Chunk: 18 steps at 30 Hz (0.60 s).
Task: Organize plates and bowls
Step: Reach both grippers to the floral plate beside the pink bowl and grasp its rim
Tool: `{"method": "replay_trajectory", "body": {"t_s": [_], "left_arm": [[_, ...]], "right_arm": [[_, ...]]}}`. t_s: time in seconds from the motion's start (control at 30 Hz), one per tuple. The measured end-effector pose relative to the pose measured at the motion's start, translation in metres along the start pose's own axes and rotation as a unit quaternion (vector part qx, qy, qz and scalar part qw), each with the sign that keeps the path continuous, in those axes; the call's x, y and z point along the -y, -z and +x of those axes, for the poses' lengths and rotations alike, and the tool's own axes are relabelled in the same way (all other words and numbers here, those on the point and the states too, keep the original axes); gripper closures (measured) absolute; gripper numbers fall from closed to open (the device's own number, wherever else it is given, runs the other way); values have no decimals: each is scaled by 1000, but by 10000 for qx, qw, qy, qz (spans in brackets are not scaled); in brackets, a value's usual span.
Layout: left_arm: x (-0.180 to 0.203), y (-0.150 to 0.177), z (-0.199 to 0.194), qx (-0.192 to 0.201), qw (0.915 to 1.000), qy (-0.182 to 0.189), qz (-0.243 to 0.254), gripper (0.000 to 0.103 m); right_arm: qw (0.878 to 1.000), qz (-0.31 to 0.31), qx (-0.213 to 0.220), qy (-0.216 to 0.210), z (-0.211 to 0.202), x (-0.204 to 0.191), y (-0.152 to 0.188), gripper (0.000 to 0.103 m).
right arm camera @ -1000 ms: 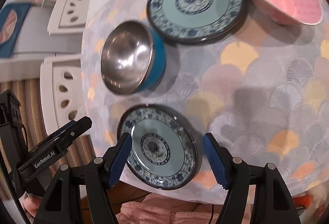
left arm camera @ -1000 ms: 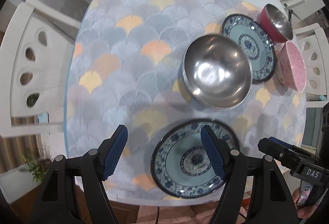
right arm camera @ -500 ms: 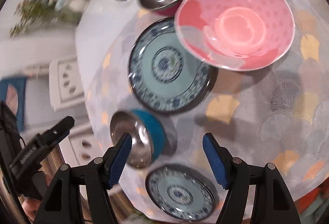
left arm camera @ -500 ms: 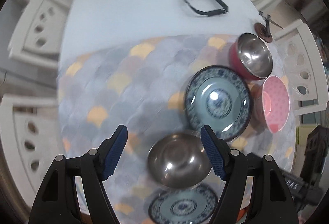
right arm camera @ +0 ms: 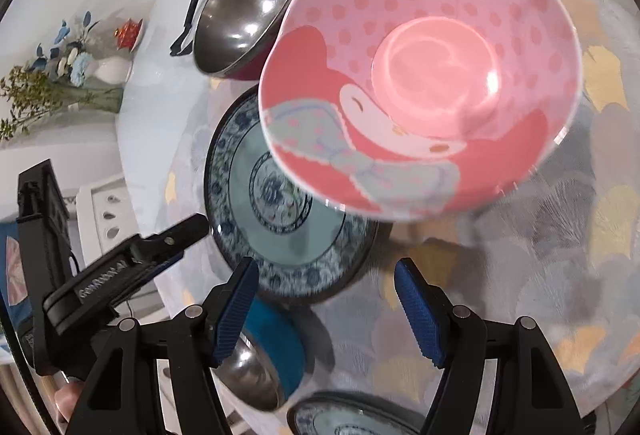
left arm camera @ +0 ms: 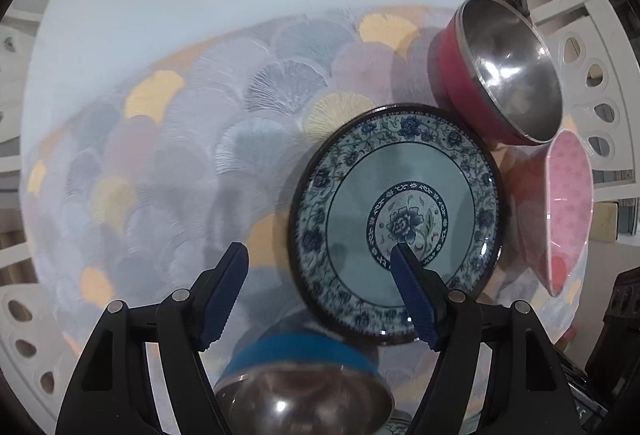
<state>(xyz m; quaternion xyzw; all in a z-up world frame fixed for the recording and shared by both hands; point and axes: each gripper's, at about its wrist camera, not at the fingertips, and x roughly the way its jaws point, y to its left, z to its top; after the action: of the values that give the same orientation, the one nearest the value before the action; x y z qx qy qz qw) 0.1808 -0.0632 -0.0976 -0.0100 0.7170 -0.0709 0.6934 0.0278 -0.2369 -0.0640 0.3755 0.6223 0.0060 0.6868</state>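
Shifted since the earlier frames: both wrist views have travelled from the near blue-and-white plate toward the far cluster; the left view now centres on the second plate, the right on the pink bowl.

Item 1: left gripper (left arm camera: 320, 295), black frame, blue ribbed pads; tongs apart, nothing between them, one pad over the plate's well.
Item 2: right gripper (right arm camera: 326, 309), same make; tongs apart, empty.
Item 3: round blue-and-white floral ceramic plate (left arm camera: 396, 223), flat on the scallop-patterned tablecloth (left arm camera: 180, 155).
Item 4: pink polka-dot bowl with cartoon figure (right arm camera: 420, 71), at 3 o'clock of the plate, rim overlapping it in the right view.
Item 5: red-walled steel-lined bowl (left arm camera: 504, 67), at 1 o'clock of the plate.
Item 6: blue-walled steel-lined bowl (left arm camera: 304, 391), at 6 o'clock of the plate.
Item 7: second floral plate (right arm camera: 352, 415), only its edge visible, at 6 o'clock in the right view.

Progress, by judgement: nothing stacked; both plates and all three bowls lie separate, so sorting remains.

Writing: white lettering on the left gripper's body in the right view, blurred, unreadable.
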Motion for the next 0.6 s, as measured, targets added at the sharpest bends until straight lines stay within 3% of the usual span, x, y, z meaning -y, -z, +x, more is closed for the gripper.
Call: {"method": "replay_trajectory", "body": {"t_s": [0.43,0.6], "left_arm": [[5,-18,38,-257,9995,154,137,32],[7,-20,41,-169,9995,96,229,33]], "right_arm": [[9996,-55,85,255,30,0,-17,34],[9989,-227,279,286,29,-3,-21,34]]}}
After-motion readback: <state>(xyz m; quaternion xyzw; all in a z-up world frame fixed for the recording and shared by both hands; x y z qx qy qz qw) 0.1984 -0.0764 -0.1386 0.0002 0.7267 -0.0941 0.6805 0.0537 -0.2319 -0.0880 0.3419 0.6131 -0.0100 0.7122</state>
